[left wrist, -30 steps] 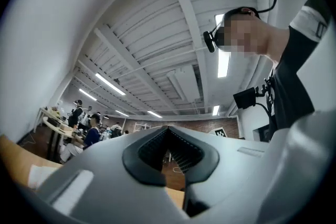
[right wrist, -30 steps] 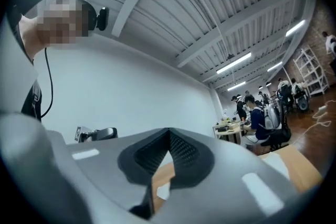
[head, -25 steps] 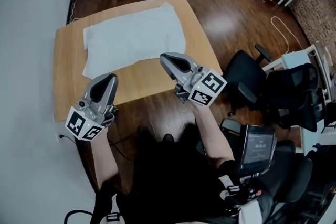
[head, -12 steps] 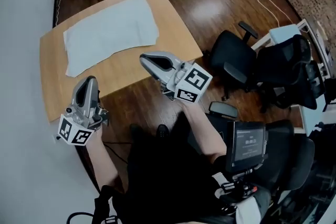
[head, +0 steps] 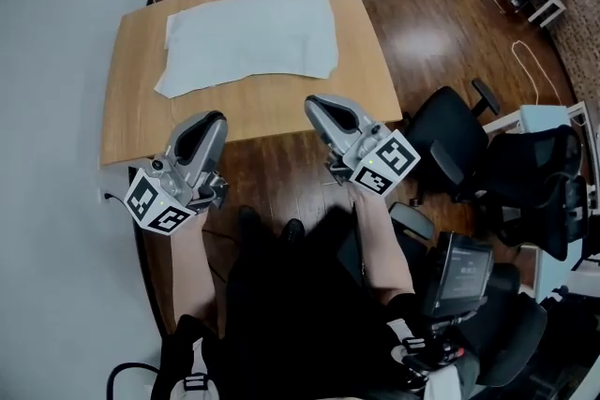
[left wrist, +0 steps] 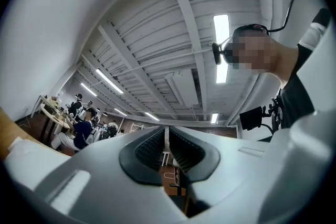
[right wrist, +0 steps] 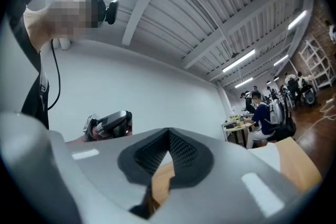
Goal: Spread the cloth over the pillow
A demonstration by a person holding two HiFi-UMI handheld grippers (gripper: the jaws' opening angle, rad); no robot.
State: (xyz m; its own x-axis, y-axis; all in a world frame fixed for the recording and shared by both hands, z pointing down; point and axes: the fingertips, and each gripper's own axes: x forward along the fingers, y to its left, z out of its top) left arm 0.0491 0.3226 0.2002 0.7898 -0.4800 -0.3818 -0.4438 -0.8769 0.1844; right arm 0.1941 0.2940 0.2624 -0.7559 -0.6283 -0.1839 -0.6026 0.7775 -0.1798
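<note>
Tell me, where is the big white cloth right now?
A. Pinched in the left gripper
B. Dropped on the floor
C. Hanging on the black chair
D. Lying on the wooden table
D: the white cloth lies spread out on the wooden table, away from the left gripper and the right gripper, which are both shut with nothing in them.
</note>
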